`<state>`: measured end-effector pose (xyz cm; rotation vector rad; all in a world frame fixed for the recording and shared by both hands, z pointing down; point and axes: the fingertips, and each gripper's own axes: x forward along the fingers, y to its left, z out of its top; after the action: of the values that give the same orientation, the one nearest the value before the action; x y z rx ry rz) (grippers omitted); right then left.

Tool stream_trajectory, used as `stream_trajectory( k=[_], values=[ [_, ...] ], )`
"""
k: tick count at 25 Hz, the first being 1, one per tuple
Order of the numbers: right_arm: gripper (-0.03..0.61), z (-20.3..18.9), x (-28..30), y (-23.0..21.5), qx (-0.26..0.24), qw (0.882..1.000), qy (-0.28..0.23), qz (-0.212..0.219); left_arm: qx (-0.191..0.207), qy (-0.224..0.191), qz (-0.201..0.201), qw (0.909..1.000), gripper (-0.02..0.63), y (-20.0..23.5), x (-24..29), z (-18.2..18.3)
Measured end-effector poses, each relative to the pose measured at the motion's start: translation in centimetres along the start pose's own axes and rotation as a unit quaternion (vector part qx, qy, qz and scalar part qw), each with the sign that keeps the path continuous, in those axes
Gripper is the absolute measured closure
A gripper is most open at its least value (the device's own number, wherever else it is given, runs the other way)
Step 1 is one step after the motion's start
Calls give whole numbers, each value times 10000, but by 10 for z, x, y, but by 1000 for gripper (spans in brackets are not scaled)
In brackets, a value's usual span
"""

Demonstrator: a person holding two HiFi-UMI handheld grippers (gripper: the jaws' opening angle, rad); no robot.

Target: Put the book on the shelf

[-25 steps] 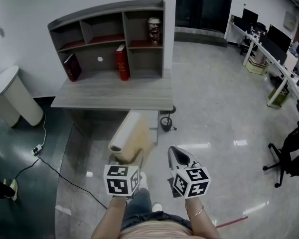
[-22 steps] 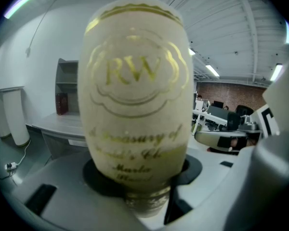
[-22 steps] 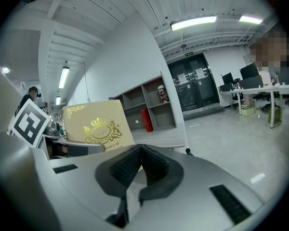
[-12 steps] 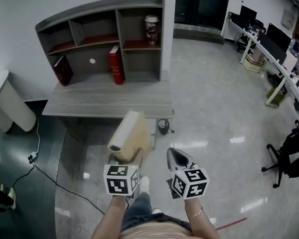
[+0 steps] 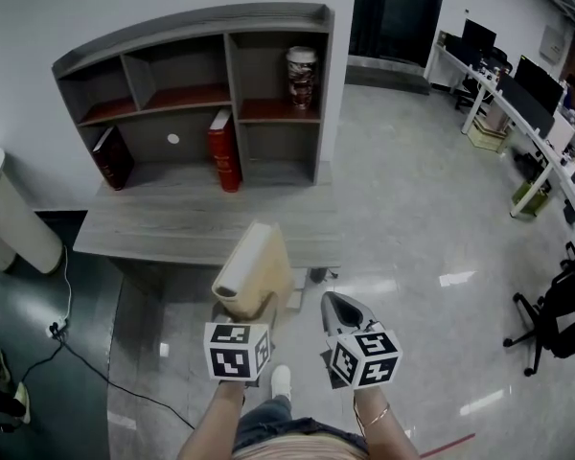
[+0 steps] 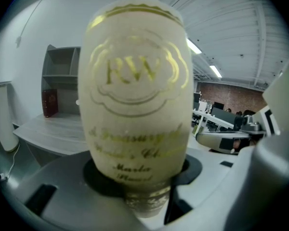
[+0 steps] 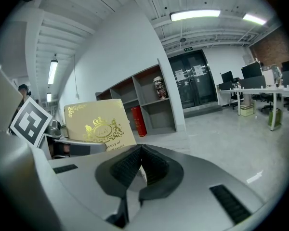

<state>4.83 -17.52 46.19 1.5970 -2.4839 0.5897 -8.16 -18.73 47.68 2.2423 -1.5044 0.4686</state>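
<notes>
Left gripper clamped on cream gold-stamped book, spine facing the gripper, lower centre of head view, overlapping the near edge of the grey desk. Right gripper just right of it, jaws pressed together, empty. Shelf unit on desk, upper left; red book upright in its lower middle bay.

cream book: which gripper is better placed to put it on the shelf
Left. The left gripper is shut on the cream book, which points toward the shelf ahead; the right gripper is shut and empty beside it.
</notes>
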Motion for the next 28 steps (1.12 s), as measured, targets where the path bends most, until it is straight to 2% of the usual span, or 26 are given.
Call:
stream_trajectory(
  k=[10,20,28],
  values=[
    [569,22,70,1,-22,9999,54,-88,117,46,-147,9998,383,42,51,34],
    [569,38,111,3,-98,9998,84,-123,207,80,-291,9993,383,62,85,64],
    [569,52,146,-4,-132,9998,111,-77,198,-113,-344,9991,383,70,112,115]
  ],
)
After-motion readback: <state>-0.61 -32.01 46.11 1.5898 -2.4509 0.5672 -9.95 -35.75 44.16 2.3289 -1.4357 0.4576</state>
